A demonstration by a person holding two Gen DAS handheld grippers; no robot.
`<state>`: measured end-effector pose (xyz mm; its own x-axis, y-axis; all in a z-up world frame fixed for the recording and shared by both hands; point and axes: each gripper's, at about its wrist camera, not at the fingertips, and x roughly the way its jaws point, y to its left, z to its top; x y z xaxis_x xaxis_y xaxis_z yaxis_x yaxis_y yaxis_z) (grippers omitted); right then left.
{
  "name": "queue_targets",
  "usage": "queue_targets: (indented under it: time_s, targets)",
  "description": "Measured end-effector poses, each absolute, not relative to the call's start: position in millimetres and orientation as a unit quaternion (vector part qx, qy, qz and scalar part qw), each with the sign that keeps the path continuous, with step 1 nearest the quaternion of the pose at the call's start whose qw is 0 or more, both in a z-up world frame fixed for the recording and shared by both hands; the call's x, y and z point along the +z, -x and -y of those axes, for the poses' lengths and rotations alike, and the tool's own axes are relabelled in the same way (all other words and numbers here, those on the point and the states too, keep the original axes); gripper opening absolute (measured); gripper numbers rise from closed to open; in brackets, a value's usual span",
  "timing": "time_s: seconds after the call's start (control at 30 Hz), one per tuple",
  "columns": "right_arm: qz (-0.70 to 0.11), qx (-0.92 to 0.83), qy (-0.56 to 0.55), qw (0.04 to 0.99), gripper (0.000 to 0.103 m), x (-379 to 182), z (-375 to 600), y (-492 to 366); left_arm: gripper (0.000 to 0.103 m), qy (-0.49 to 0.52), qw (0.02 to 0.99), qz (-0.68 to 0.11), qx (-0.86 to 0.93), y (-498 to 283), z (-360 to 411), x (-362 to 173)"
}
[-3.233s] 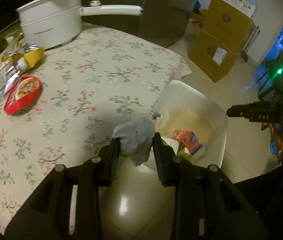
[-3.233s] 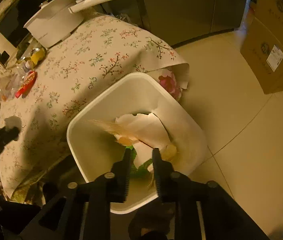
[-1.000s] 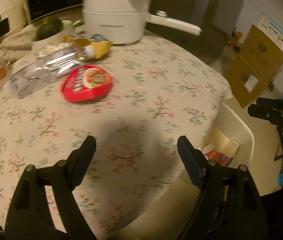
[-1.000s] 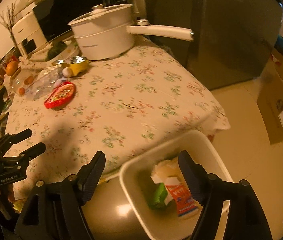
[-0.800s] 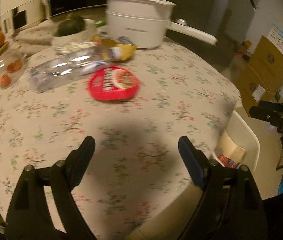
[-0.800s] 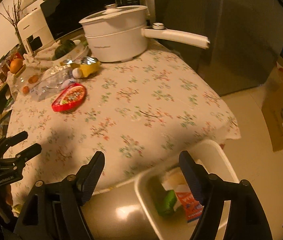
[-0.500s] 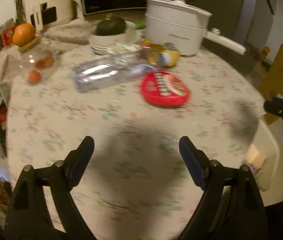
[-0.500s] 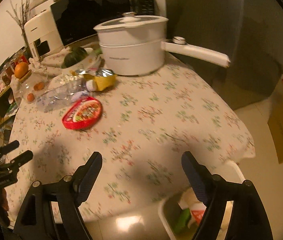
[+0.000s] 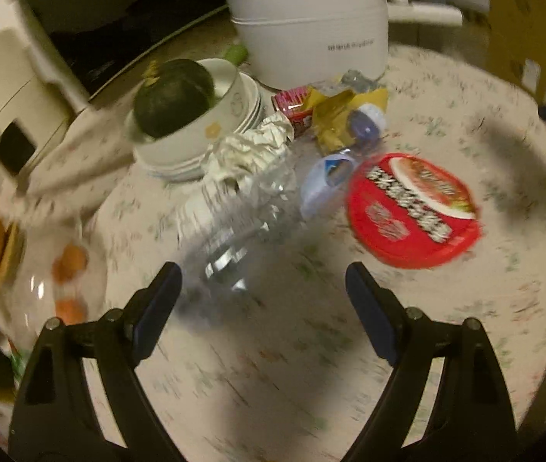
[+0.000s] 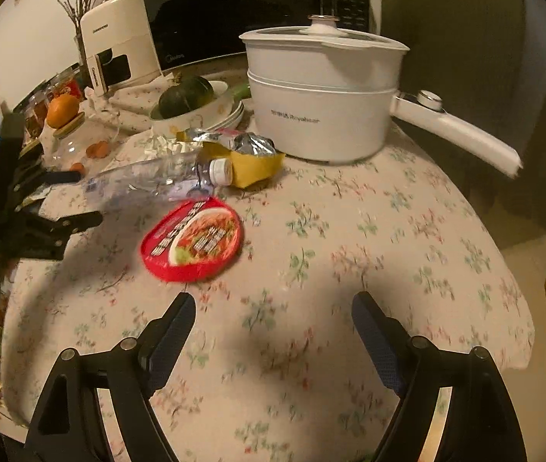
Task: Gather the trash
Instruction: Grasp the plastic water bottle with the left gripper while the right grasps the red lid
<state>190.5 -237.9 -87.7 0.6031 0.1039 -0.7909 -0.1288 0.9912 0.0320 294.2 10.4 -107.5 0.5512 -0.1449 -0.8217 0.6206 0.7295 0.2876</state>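
From the left wrist view, the left gripper (image 9: pixel 263 292) is wide open and holds nothing. The clear plastic bottle (image 9: pixel 234 208) lies just past its fingers, near 12 o'clock. The red lid (image 9: pixel 413 210) sits on the flowery surface (image 9: pixel 273 385) at 2 o'clock, and the crumpled paper (image 9: pixel 257 146) is behind the bottle. This picture is blurry. The round bottle could roll away if one finger bumps it first. The white pot (image 9: pixel 311 27) has grey writing, too fuzzy to read.

From the right wrist view, the right gripper (image 10: pixel 273 327) has just been opening and is empty too. The red lid is at 11 o'clock. The yellow wrapper (image 10: pixel 249 158) touches the bottle's cap. The lid is flat, so the fingers might slip off it. The microwave (image 10: pixel 234 7) says "Midea".
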Motion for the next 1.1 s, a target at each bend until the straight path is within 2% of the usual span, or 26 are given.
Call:
queue_targets:
  time_s: [0.17,0.6,0.7,0.73,0.83,1.1]
  targets:
    - [-0.446,0.083,0.052,0.89,0.085,-108.3,227.4,-205.2,0.087,-0.309,0.796,-0.438,-0.281,-318.4,-0.4,-120.1]
    - [-0.468,0.117,0.107,0.87,0.085,-137.4,191.8,-211.7,0.087,-0.378,0.758,-0.46,-0.264,-327.3,25.4,-147.4]
    - [-0.468,0.117,0.123,0.867,0.085,-142.0,187.9,-211.6,0.085,-0.356,0.76,-0.472,-0.271,-325.3,27.5,-149.3]
    - [-0.469,0.119,0.126,0.866,0.085,-143.3,187.0,-210.3,0.079,-0.35,0.759,-0.475,-0.274,-323.2,27.7,-150.3]
    - [-0.469,0.124,0.142,0.863,0.085,-146.3,183.6,-204.5,0.074,-0.334,0.763,-0.479,-0.278,-313.1,26.5,-150.9]
    - [-0.458,0.134,0.194,0.857,0.085,-156.4,166.1,-189.5,0.066,-0.207,0.799,-0.517,-0.226,-272.9,-4.5,-143.6]
